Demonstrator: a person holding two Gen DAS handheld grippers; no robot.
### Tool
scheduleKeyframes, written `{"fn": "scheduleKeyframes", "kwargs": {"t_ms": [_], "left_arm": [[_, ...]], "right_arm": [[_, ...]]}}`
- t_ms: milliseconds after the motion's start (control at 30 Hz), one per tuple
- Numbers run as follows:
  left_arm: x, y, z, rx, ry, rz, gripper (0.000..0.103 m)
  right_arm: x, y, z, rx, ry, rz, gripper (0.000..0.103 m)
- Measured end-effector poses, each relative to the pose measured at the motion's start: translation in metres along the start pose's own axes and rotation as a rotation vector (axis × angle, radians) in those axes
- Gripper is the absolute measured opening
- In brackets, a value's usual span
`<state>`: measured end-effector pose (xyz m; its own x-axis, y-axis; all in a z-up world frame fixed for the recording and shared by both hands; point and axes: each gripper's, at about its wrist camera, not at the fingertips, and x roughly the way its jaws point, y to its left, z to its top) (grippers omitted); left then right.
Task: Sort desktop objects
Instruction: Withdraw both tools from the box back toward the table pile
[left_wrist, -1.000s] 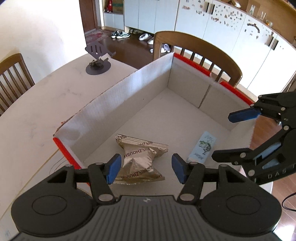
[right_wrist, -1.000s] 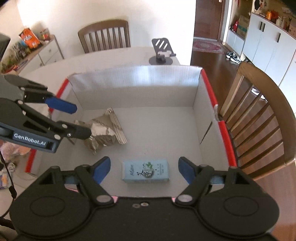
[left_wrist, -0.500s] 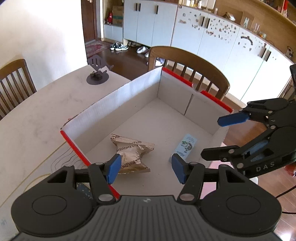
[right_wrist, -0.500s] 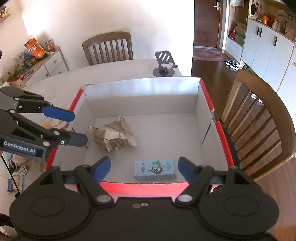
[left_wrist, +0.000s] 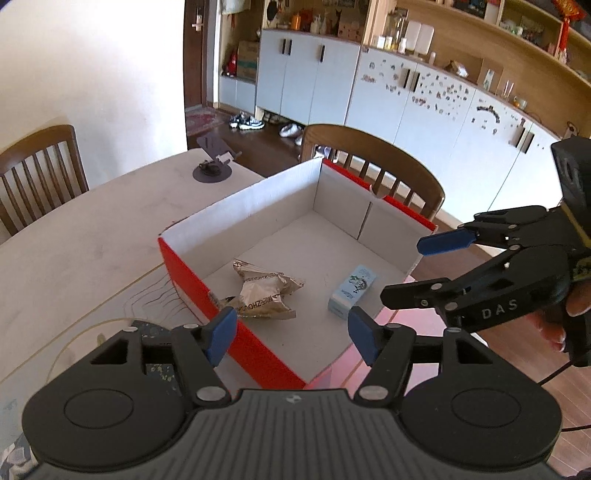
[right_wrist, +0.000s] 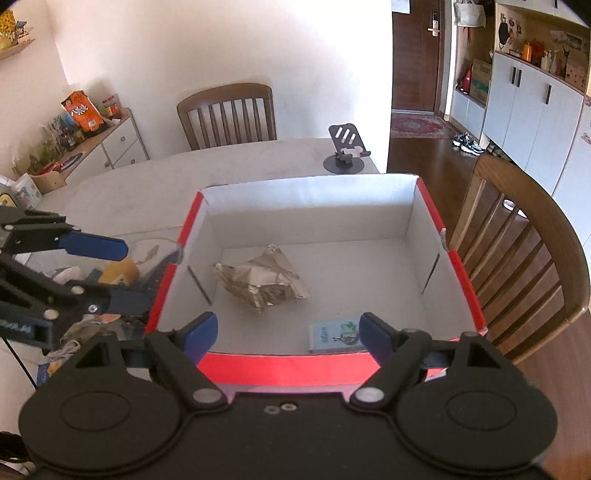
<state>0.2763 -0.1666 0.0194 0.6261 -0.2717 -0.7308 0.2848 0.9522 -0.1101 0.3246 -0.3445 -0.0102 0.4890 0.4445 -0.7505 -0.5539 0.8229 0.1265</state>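
Both items sit on the floor of the red-edged box (right_wrist: 280, 369): crumpled gold snack packet (right_wrist: 262, 282) mid-floor, small blue carton (right_wrist: 334, 334) by the near wall. Next step is likely fetching from the clutter (right_wrist: 107, 273) left of the box; clear the rim first, approach low. Left gripper (left_wrist: 291, 330) and right gripper (right_wrist: 284, 332) jaws have just been opening, both wide, empty, touching nothing.

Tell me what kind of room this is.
Most likely a home dining room opening onto an entry hall: a dining table with wooden chairs around it, white storage cabinets along the wall, and shoes left on the floor near a door.
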Motion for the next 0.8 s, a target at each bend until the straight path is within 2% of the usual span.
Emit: {"fn": "scheduleKeyframes", "kwargs": {"t_ms": [200, 300, 633, 800], "left_arm": [[-0.022, 0.008, -0.018, -0.005, -0.02, 0.012, 0.074], [-0.029, 0.014, -0.028, -0.011, -0.019, 0.015, 0.082], [-0.056, 0.036, -0.059, -0.034, -0.042, 0.001, 0.088], [-0.072, 0.049, -0.075, -0.052, -0.06, 0.007, 0.102]], "right_arm": [[-0.004, 0.019, -0.005, 0.016, -0.015, -0.002, 0.086], [-0.005, 0.03, -0.007, 0.024, -0.03, 0.013, 0.088], [-0.011, 0.07, -0.018, 0.057, -0.072, 0.031, 0.091], [-0.011, 0.095, -0.027, 0.065, -0.075, 0.043, 0.091]]}}
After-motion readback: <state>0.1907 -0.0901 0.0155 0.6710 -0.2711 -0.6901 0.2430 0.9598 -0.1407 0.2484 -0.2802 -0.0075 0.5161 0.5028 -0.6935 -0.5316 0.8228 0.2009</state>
